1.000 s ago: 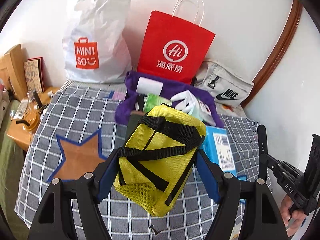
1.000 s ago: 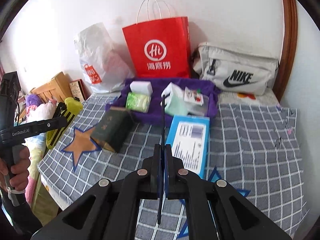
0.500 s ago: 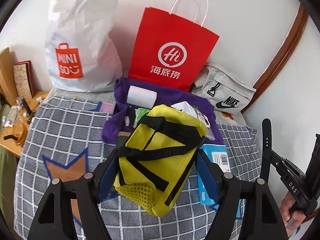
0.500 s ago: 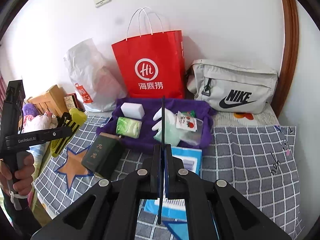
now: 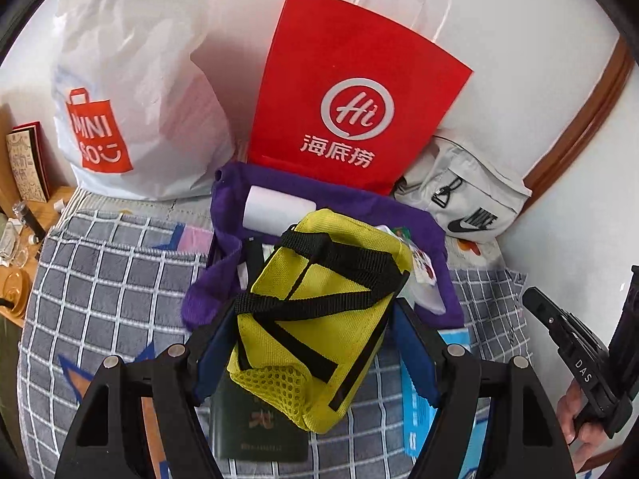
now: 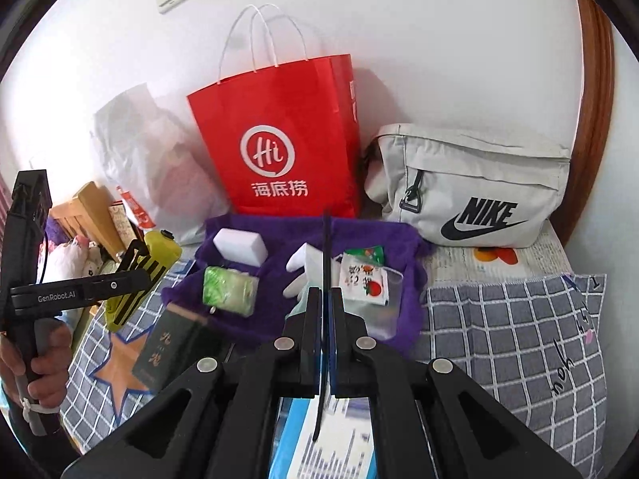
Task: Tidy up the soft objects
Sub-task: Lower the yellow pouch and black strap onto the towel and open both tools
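Note:
My left gripper (image 5: 315, 315) is shut on a yellow pouch with black straps (image 5: 319, 279), which it carries above the near edge of a purple cloth holder (image 5: 231, 187). The pouch hides most of what lies in the holder. From the right wrist view the holder (image 6: 279, 231) contains a white block (image 6: 239, 245), a green packet (image 6: 229, 289), a white glove (image 6: 303, 267) and a snack sachet (image 6: 365, 281). My right gripper (image 6: 325, 291) is shut on a thin flat black strip (image 6: 326, 239) that sticks out past its tips. It hovers before the holder.
A red paper bag (image 6: 279, 139), a white plastic shopping bag (image 5: 131, 80) and a grey waist bag (image 6: 471, 187) stand against the wall. A dark green box (image 6: 171, 343) and a blue box (image 6: 319, 439) lie on the checked bedcover (image 6: 519, 339). A wooden bedside table (image 5: 24, 239) is left.
Both grippers have moved forward toward the wall and the purple holder. The yellow pouch now covers the holder's near part. Neither grip has changed.

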`<action>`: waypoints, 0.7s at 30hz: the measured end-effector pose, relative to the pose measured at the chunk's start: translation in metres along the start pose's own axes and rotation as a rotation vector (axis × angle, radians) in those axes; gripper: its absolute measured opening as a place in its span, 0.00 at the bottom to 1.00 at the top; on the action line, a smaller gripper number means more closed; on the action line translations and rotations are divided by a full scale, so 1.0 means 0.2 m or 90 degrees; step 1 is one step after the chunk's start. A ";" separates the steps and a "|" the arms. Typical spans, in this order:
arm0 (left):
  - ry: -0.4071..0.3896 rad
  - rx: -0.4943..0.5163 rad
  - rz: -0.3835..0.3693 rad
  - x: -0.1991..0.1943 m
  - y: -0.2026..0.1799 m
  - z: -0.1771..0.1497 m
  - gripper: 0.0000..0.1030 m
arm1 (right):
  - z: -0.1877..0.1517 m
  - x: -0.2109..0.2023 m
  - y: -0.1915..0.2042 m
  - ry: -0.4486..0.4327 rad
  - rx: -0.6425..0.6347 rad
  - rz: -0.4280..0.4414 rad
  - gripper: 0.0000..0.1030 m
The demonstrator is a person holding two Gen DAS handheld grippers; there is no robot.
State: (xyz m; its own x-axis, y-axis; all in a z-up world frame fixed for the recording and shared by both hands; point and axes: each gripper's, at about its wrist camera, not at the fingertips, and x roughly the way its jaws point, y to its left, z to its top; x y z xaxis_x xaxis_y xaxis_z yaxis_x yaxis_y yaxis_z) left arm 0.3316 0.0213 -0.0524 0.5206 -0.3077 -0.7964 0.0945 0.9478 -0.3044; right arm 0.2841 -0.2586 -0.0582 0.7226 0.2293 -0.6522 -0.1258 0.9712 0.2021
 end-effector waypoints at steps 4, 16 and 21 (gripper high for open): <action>0.009 -0.009 0.004 0.09 0.02 0.05 0.71 | 0.05 0.10 -0.02 -0.007 0.008 0.008 0.03; 0.036 -0.018 0.010 0.30 0.02 0.11 0.71 | 0.05 0.42 -0.10 0.086 0.015 0.011 0.05; 0.042 -0.018 0.005 0.36 0.01 0.13 0.71 | -0.03 0.56 -0.11 0.150 0.032 0.034 0.39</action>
State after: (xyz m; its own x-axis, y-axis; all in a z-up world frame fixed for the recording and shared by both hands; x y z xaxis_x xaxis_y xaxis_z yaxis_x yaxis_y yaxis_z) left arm 0.3909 0.0032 -0.0968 0.4634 -0.3064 -0.8315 0.0668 0.9477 -0.3120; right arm 0.3648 -0.2535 -0.1398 0.5369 0.2942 -0.7907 -0.1215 0.9544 0.2726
